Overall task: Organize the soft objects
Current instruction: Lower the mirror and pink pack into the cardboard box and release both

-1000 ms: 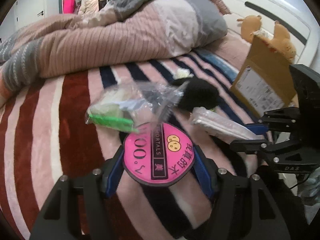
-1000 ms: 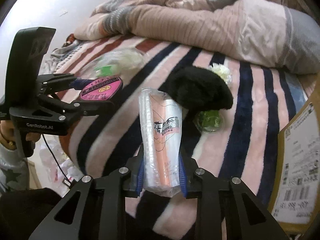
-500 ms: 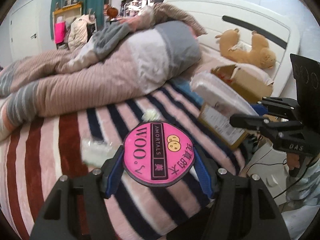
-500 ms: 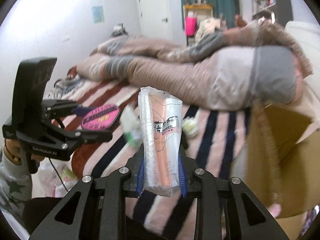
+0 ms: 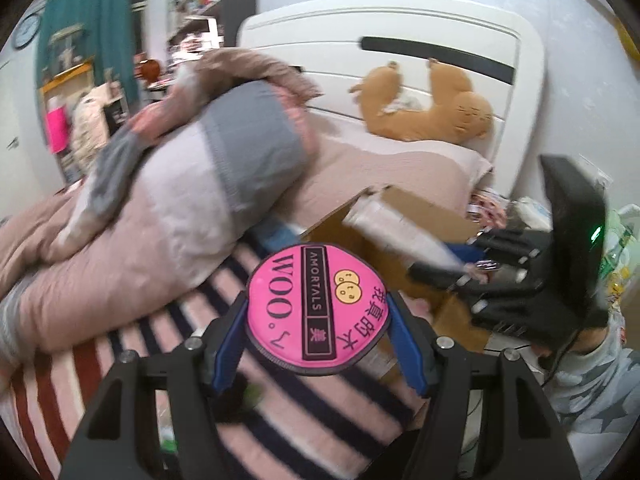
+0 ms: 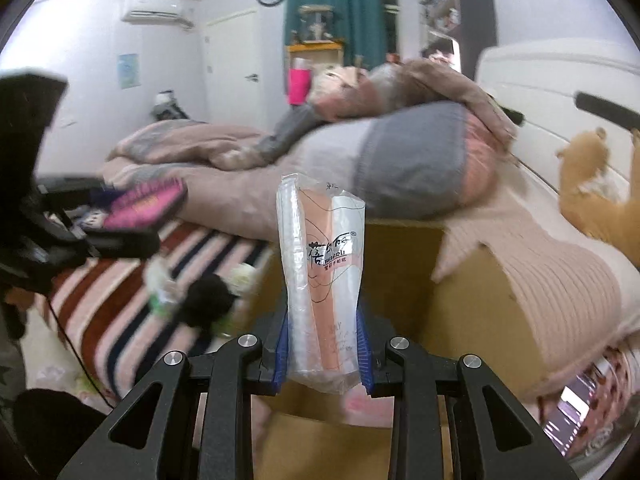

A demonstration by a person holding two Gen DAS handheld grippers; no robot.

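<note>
The bed [image 5: 120, 360] carries a striped pink, white, navy and dark-red blanket, with a bunched pink-and-grey duvet [image 5: 168, 216] across its far side and a white headboard [image 5: 420, 68] at the right. An orange plush toy [image 5: 436, 116] lies against the headboard. An open cardboard box [image 6: 404, 264] sits on the bed at the near right, its flaps raised.

The left gripper [image 5: 318, 326] pinches a round pink pad [image 5: 316, 312] printed "WOO" and "AMORTALS" between its blue-lined fingers; the pad is held in the air above the striped blanket, just left of the box. The right gripper [image 6: 323, 354] pinches a clear plastic packet [image 6: 322, 272] holding a peach-and-white item; its fingers have just been opening slightly but still press the packet's sides. The packet stands upright, in front of the box opening.

On the blanket, left of the box, lie a black fluffy item [image 6: 208, 300] and small pale and green pieces, blurred.
</note>
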